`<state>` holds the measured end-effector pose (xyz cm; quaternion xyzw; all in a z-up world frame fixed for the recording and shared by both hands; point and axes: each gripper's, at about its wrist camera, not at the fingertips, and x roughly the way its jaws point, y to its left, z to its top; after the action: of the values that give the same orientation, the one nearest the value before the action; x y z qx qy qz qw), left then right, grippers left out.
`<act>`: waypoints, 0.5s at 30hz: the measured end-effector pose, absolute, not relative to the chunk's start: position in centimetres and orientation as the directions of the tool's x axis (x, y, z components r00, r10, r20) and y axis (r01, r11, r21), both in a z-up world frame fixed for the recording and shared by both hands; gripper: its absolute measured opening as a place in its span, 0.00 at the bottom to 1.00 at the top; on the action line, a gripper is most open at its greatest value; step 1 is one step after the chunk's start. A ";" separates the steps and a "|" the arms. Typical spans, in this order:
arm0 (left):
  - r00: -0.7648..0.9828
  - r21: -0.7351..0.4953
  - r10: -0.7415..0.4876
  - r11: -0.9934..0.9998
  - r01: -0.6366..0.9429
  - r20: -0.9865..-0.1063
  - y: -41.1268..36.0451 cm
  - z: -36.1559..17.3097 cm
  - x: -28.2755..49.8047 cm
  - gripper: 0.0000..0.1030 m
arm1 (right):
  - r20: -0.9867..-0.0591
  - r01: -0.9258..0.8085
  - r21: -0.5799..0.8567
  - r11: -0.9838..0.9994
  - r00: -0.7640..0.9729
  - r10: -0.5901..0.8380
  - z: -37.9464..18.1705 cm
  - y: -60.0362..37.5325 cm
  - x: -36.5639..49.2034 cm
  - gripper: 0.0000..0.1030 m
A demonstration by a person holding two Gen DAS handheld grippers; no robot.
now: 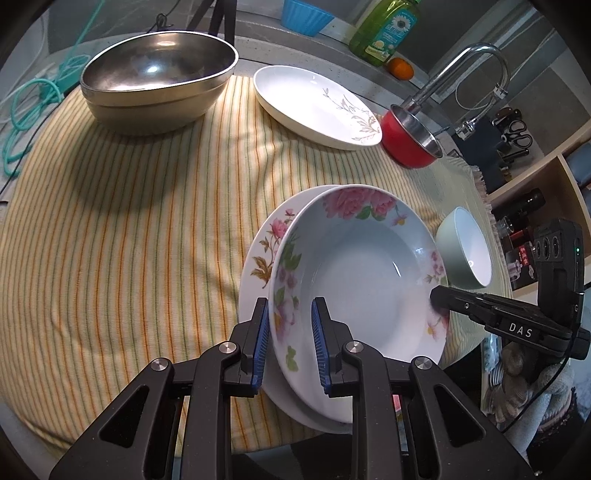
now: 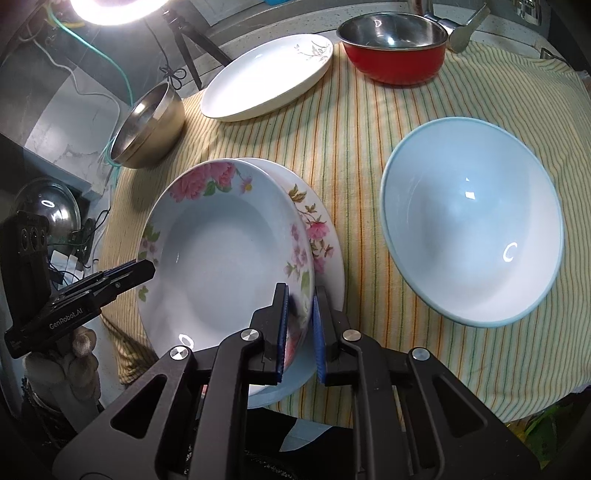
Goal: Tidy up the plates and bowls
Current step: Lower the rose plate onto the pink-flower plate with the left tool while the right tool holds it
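Observation:
A deep plate with pink flowers (image 1: pixel 362 273) (image 2: pixel 221 258) sits tilted over a flatter floral plate (image 1: pixel 262 251) (image 2: pixel 325 229) at the near edge of the striped cloth (image 1: pixel 129 240). My left gripper (image 1: pixel 290 343) straddles the deep plate's left rim, blue pads closed on it; it also shows in the right wrist view (image 2: pixel 147 267). My right gripper (image 2: pixel 300 330) is shut on the opposite rim and reaches in from the right in the left wrist view (image 1: pixel 436 295). Whether the deep plate rests on the lower one I cannot tell.
A steel bowl (image 1: pixel 155 85) (image 2: pixel 151 129) stands far left, a white leaf-pattern plate (image 1: pixel 314 103) (image 2: pixel 266 77) and a red pot (image 1: pixel 410 136) (image 2: pixel 395 48) at the back. A pale blue bowl (image 2: pixel 472 236) (image 1: pixel 465 251) sits right. Tap (image 1: pixel 480 66) and soap bottle (image 1: pixel 384 29) stand behind.

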<state>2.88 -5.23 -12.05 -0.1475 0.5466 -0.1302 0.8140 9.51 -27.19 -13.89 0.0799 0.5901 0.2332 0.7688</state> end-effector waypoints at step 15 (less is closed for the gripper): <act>0.372 -0.357 -0.354 0.932 0.062 -0.858 -5.4 -11.7 3.2 0.20 | -0.893 -0.314 0.316 0.895 0.221 0.393 -13.4 -26.5 9.3 0.17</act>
<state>3.25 -5.37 -11.67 -0.1335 0.5456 -0.1272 0.8175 9.28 -26.48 -13.37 0.0336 0.5816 0.2264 0.7807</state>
